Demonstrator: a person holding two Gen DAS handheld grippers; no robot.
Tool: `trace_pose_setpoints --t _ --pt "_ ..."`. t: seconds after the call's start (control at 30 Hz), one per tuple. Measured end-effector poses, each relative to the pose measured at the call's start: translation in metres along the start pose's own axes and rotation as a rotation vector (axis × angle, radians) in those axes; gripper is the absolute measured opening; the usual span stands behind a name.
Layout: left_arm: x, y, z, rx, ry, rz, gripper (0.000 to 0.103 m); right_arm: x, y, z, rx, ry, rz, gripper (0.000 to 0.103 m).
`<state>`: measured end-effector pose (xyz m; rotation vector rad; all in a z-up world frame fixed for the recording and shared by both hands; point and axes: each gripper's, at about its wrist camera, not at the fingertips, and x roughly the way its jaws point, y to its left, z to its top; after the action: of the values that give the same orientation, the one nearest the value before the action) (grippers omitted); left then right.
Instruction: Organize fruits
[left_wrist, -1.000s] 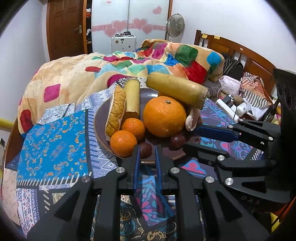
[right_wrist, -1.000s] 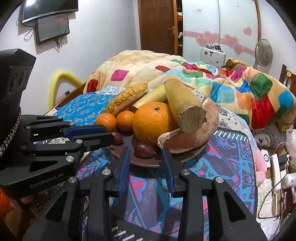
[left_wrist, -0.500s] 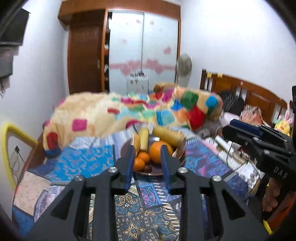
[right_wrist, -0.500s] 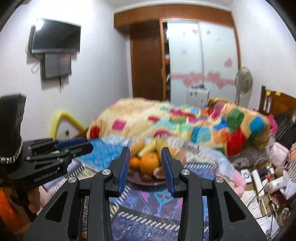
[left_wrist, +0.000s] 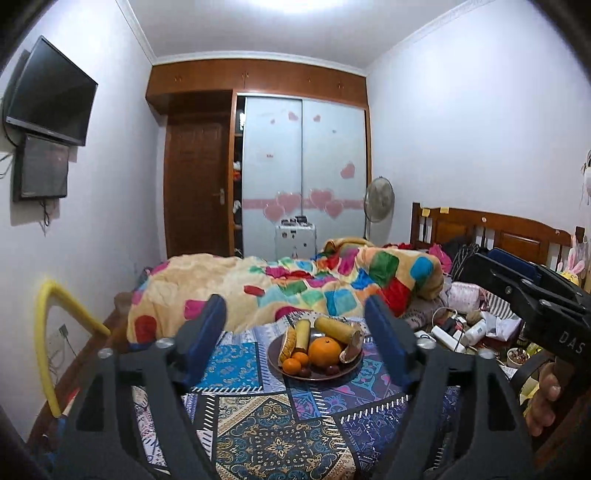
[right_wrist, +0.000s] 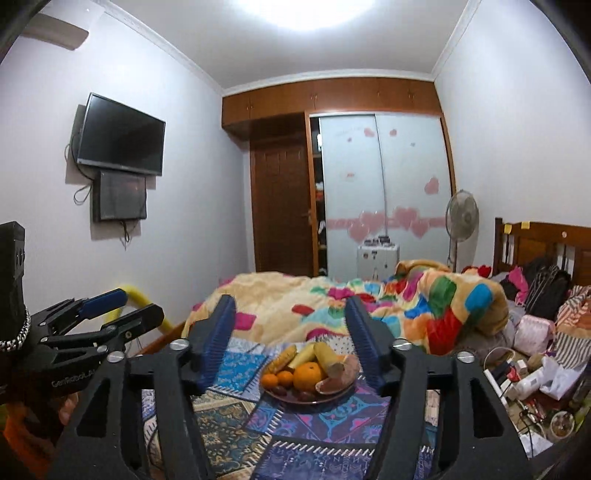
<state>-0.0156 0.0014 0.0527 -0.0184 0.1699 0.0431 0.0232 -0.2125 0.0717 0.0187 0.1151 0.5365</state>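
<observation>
My left gripper (left_wrist: 295, 332) hangs with its blue-padded fingers spread wide and nothing between them, and dead ahead of it, well apart and lower down, sits the round dark brown plate (left_wrist: 275, 363) piled with fruit on the patterned patchwork bedspread (left_wrist: 258, 435). Reading across that plate from the left of my fingers: a bumpy yellow corn-like cob (left_wrist: 287, 343) leans on the near-left rim, a pale yellow cylindrical piece (left_wrist: 303, 330) stands beside it, two small mandarins (left_wrist: 295, 362) lie in front, the large round orange (left_wrist: 324, 351) sits in the middle, and a long tan cut-ended root (left_wrist: 338, 329) rests across the back to the right; a few small dark red fruits (left_wrist: 332, 369) lie at the near rim. Further right, my right gripper (right_wrist: 291, 332) is likewise parted and empty, the same plate framed between its fingers ahead and below, with a pinkish curved sweet potato (right_wrist: 340, 378) hugging its right edge. I judge everything is already gathered on the plate, so I am either at the close or between picks. If more is wanted, the next move calls for bringing one gripper down and forward to the plate, choosing a piece at the rim, and closing gently, since the round fruits would roll.
</observation>
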Motion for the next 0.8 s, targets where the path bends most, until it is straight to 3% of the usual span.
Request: trace_pose_setpoints --t 0.13,0.23,0.37,0.8 --pt "-0.015 0.000 0.002 0.002 -0.026 0.013 0.093 -0.009 0.003 0.001 -0.001 -0.025 -0.019 0.084" --pt "-0.024 -0.002 0.003 0.008 -0.041 0.020 0.098 -0.016 0.005 0.001 -0.011 -0.039 -0.038 0.088" --pt "-0.032 -0.002 0.003 0.013 -0.051 0.019 0.099 -0.024 0.007 0.001 -0.012 -0.055 -0.058 0.103" --pt "-0.038 -0.003 0.002 0.010 -0.052 0.015 0.101 -0.032 0.012 -0.004 -0.028 -0.060 -0.070 0.103"
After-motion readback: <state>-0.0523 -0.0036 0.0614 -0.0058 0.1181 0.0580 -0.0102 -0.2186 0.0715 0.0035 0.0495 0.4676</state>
